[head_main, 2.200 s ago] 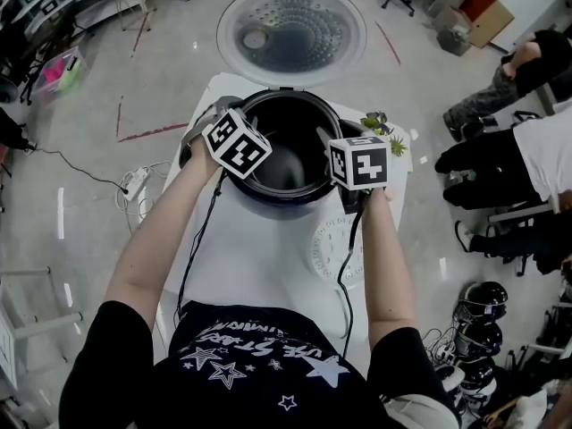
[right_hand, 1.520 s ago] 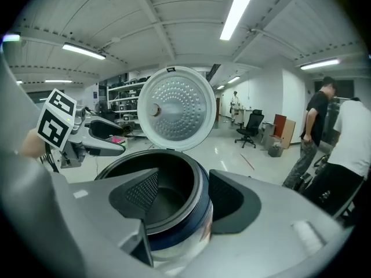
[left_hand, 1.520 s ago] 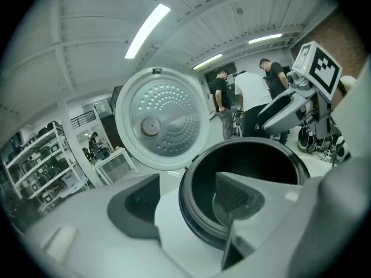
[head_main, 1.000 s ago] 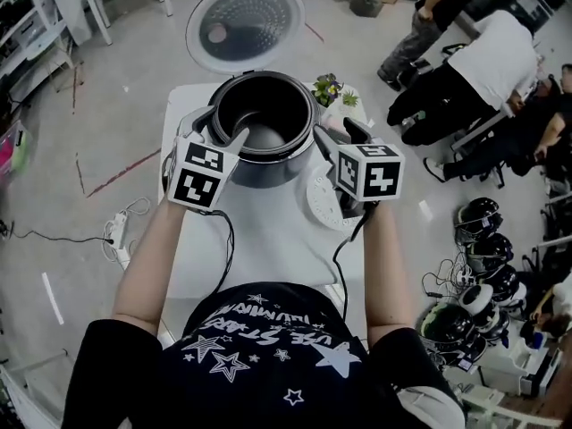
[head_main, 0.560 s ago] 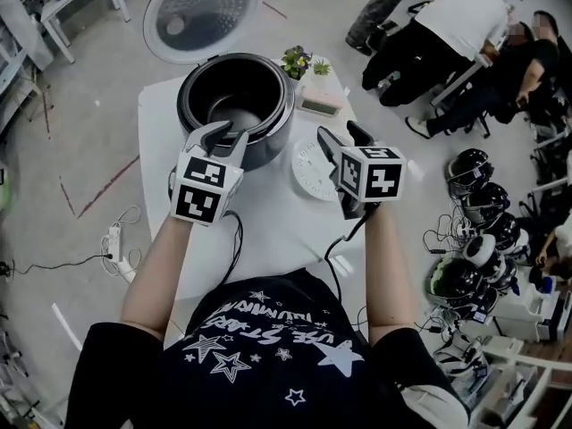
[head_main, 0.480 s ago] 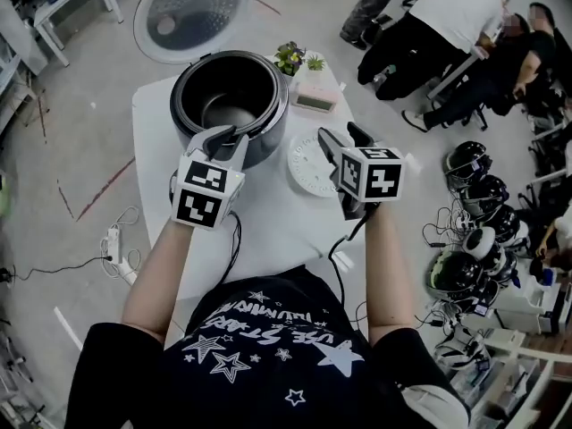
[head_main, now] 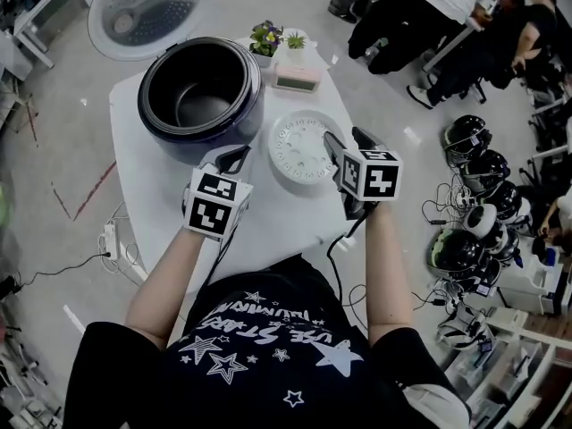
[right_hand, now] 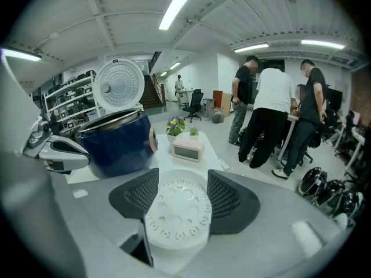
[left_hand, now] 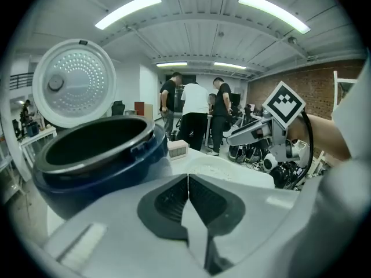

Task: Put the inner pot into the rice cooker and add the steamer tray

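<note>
Evidently the white, round, perforated plastic steamer tray [head_main: 299, 146] is a light, stiff, shallow disc with a smooth raised rim. It should lift easily, but it could slide on the white bench [head_main: 268, 222] or tip if pinched off-centre. The near edge of the rim looks the best place to take hold. The tray lies flat at the centre of the head view, just right of the dark blue rice cooker [head_main: 201, 92] at upper left. The cooker's dark inner pot [head_main: 198, 104] appears already seated inside. The right claw [head_main: 347, 143] slants down towards the tray with its jaws spread; the tray shows in the gap, not yet pinched. The left claw [head_main: 234, 157], jaws pressed together and empty, slants down just in front of the cooker.
</note>
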Tool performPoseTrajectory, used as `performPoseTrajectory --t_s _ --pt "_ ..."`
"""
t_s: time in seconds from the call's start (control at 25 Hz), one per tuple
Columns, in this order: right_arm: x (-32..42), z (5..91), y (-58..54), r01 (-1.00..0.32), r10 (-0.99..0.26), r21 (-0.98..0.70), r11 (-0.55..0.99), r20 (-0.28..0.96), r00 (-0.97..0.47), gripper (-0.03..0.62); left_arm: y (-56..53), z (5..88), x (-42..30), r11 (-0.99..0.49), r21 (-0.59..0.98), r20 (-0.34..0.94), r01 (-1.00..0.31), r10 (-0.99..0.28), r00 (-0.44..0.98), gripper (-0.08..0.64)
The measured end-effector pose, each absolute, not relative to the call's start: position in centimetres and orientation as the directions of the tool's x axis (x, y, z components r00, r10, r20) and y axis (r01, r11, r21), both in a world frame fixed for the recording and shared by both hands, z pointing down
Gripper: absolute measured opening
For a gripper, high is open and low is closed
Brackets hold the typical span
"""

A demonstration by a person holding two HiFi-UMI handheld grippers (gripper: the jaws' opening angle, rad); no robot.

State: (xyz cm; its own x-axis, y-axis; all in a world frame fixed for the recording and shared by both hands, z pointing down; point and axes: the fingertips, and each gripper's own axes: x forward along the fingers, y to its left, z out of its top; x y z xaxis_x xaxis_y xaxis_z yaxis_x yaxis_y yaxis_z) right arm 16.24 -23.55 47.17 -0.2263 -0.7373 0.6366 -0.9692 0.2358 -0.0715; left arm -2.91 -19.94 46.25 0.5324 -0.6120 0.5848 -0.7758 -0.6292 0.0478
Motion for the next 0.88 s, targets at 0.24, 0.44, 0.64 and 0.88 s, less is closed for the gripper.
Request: performPoseTrajectory --t_s 0.24,0.44,0.64,0.88 --pt "18.9 51.7 -24.0 -0.972 -0.682 -0.089 0.219 0.698 -0.218 0.285 -20.7 50.4 -1.2 -0.605 0.083 0.644 -0.792 -0.574 0.505 0.011" --pt "20.5 55.4 -24.5 -0.97 -0.622 -0.124 0.211 0.748 -0.231 0.275 -21.0 53.3 0.0 -0.579 0.095 0.695 -0.81 -0.544 0.47 0.011" --pt "21.3 58.7 -25.5 -0.966 -0.568 -0.149 0.211 0.785 -0.245 0.268 -21.6 55.5 0.3 -0.547 0.105 0.73 -0.83 -0.525 0.438 0.011" --pt "22.2 61.5 -26.3 -0.965 -0.515 -0.193 0.179 0.817 -0.259 0.23 -22.1 57.2 0.7 -0.53 0.106 0.754 -0.841 -0.509 0.416 0.011"
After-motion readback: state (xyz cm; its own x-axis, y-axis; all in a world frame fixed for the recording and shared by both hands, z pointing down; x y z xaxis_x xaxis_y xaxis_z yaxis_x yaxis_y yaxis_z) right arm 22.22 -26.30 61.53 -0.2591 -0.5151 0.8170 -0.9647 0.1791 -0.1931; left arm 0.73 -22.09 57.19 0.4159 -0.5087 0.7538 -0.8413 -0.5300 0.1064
